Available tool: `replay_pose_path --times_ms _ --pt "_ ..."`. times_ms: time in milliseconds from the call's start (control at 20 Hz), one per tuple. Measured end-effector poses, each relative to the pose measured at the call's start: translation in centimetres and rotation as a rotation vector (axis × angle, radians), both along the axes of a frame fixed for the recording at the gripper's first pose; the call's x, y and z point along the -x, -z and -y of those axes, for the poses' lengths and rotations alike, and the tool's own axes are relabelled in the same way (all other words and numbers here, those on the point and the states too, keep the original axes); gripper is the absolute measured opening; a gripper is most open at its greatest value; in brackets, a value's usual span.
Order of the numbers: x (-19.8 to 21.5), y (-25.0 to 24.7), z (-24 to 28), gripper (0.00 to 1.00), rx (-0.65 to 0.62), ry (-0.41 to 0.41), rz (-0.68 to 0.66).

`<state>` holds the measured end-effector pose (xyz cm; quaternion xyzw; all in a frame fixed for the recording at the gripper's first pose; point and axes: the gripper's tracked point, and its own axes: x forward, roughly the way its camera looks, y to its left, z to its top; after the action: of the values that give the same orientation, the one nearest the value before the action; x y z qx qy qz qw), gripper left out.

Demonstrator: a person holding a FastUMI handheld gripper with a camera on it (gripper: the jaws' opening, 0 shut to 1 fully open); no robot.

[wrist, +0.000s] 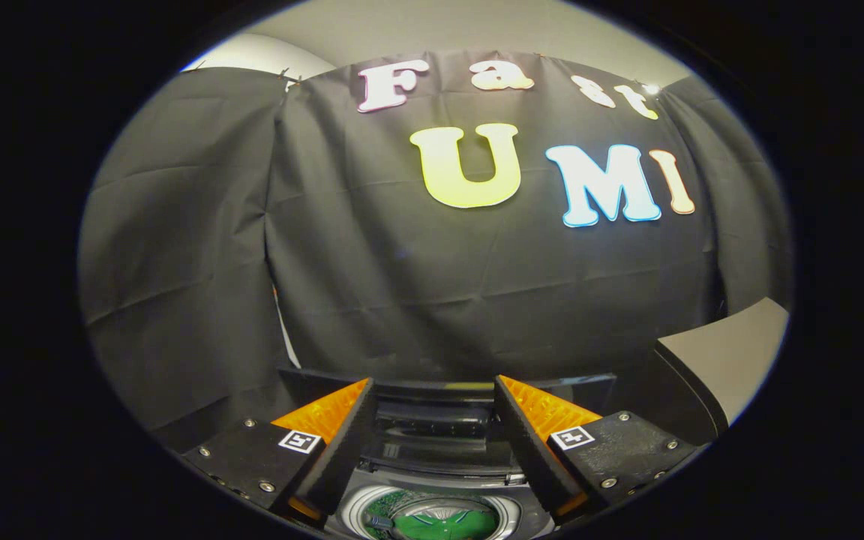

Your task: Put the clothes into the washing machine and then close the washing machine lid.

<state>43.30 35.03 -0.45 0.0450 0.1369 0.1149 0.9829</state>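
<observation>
Out on the left hangs the black cloth wall (192, 225), creased and draped, with a seam where two panels meet. It runs right across behind everything, and a wide band of it stands free above the machine, so there is plenty of air over the fingers.

Down low, the gripper (433, 390) hangs over the washing machine (439, 427). Its two fingers (342, 435) are spread well apart and clasp nothing; the gap between them is bare of cloth.

Through that gap comes the machine's dark top: the raised lid (432, 388) stands at the back edge, just beyond the fingertips, and below it the ribbed dark panel. Nearer in, right beneath the fingers and between their bases, sits the round drum opening (432, 517) with its pale rim. Inside it lies green clothing (447, 523), already down in the drum with a paler band across it. The cloth lies below the fingers and apart from both.

To the right, past the right finger, a pale flat surface (732, 360) with a dark edge angles up beside the machine's right side, closing in the room there. Whether it touches the machine is hard to tell.
</observation>
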Motion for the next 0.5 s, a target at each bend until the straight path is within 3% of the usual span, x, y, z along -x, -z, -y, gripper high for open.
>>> replay_pose_path --times_ms 500 --pt "-6.4 1.6 -2.0 0.96 0.072 0.031 -0.14"
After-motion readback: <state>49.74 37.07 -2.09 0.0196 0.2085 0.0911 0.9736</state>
